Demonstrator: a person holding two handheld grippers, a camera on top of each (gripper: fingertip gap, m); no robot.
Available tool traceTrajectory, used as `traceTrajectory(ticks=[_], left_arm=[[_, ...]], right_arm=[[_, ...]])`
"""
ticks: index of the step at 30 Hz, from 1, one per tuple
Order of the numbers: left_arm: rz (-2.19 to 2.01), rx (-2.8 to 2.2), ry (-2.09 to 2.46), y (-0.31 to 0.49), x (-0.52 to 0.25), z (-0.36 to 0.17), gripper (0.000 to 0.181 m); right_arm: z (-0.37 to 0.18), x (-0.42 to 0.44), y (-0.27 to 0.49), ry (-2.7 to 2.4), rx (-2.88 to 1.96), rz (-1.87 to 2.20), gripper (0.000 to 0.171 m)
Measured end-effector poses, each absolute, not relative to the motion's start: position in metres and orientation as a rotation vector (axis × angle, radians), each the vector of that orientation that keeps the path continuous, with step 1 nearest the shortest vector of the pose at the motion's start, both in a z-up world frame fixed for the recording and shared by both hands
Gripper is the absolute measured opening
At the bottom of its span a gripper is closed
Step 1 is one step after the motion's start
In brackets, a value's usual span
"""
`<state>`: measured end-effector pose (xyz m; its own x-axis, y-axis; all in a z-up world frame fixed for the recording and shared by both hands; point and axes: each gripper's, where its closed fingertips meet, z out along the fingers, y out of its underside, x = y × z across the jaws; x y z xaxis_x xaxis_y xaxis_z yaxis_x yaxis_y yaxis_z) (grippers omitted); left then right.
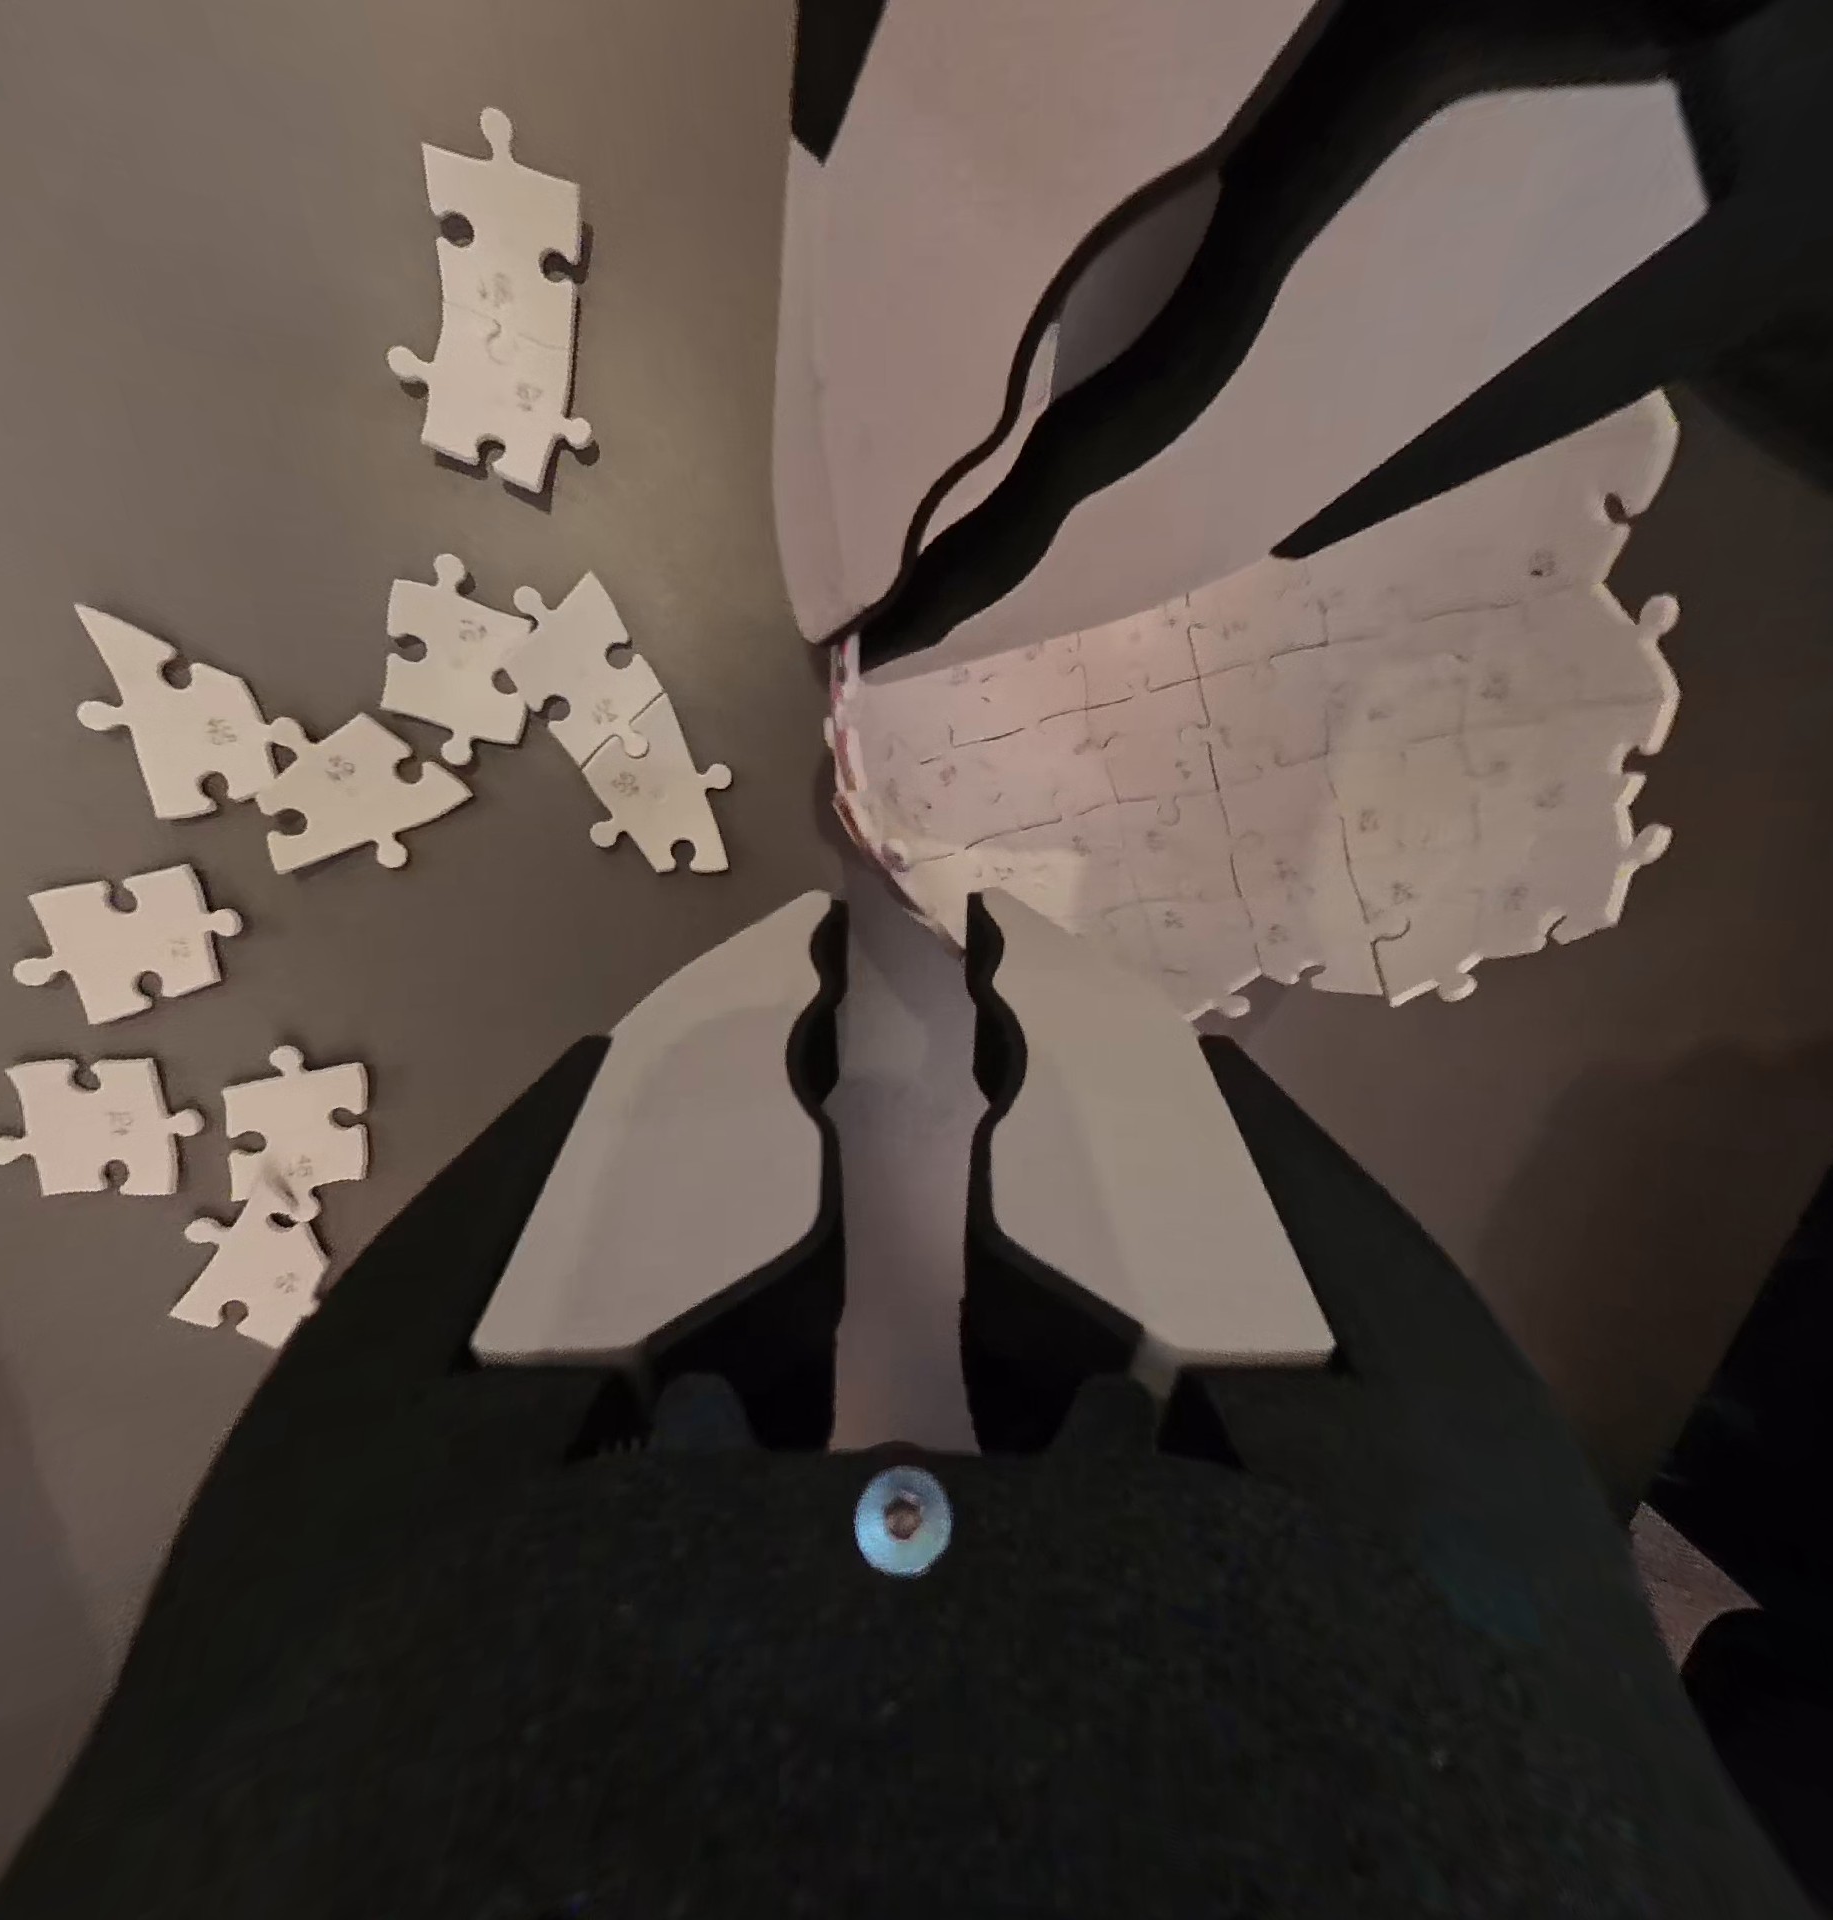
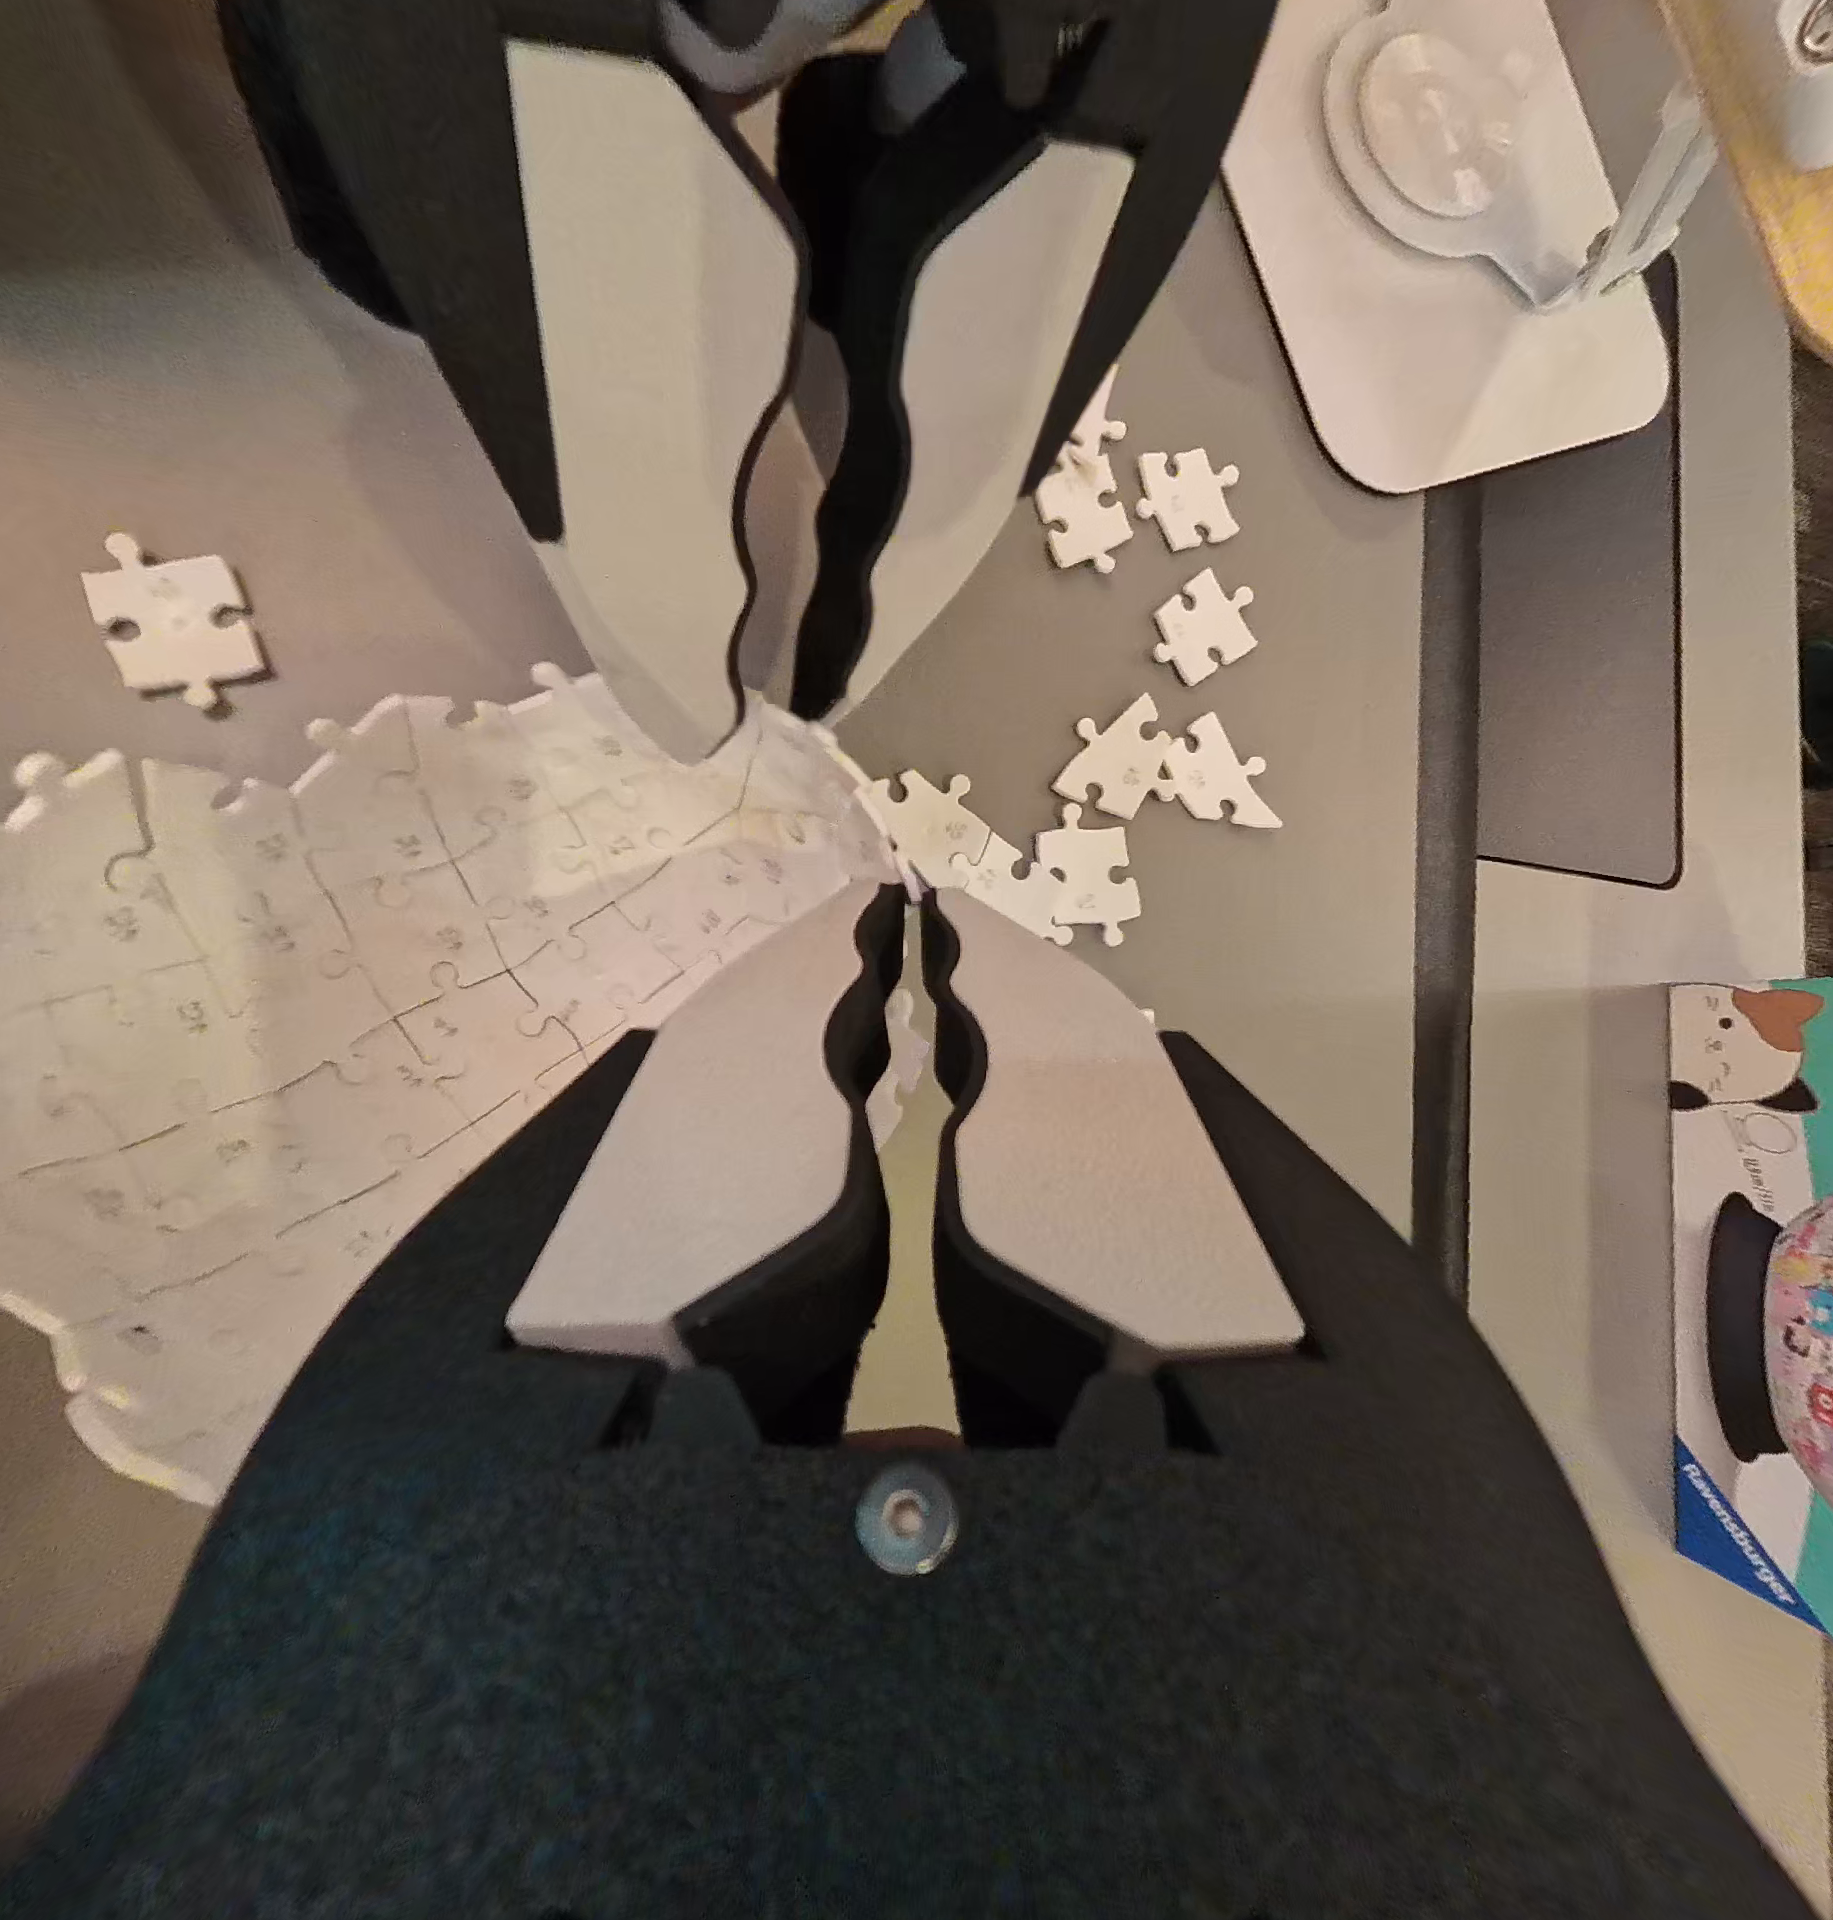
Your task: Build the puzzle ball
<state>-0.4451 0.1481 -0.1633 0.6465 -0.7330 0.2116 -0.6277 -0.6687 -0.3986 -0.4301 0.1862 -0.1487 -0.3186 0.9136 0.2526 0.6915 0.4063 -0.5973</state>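
We clamp the left gripper (image 1: 904,914) and right gripper (image 2: 912,899) on one end of the half-built puzzle shell (image 1: 1307,790), at frame centre, probably steadying its curve. Loose pieces (image 1: 351,790) wait at left on the grey table (image 1: 164,364).

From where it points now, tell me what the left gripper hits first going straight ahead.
The left gripper would meet the assembled puzzle shell's end edge, directly off its tips and apparently already touching; the right gripper grips just beyond.

The left gripper (image 1: 907,914) and right gripper (image 2: 912,904) meet tip to tip from opposite sides, each with its 2 fingers nearly closed.
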Motion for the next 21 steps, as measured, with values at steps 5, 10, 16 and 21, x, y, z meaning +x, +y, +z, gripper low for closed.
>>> traceTrajectory(ticks=[5,10,16,21], left_arm=[[-0.546,-2.577,1.085,0.150,-0.443,-0.166,0.010],[-0.585,-2.595,1.080,0.149,-0.442,-0.173,0.009],[-0.711,-2.595,1.046,0.150,-0.437,-0.179,0.008],[-0.816,-2.585,1.030,0.150,-0.434,-0.183,0.008]], right_arm=[[-0.150,-0.429,0.190,-2.101,-1.386,0.501,0.003],[-0.153,-0.426,0.192,-2.098,-1.480,0.449,0.003],[-0.156,-0.419,0.194,-2.112,-1.603,0.378,0.003],[-0.160,-0.418,0.194,-2.134,-1.628,0.397,0.003]])
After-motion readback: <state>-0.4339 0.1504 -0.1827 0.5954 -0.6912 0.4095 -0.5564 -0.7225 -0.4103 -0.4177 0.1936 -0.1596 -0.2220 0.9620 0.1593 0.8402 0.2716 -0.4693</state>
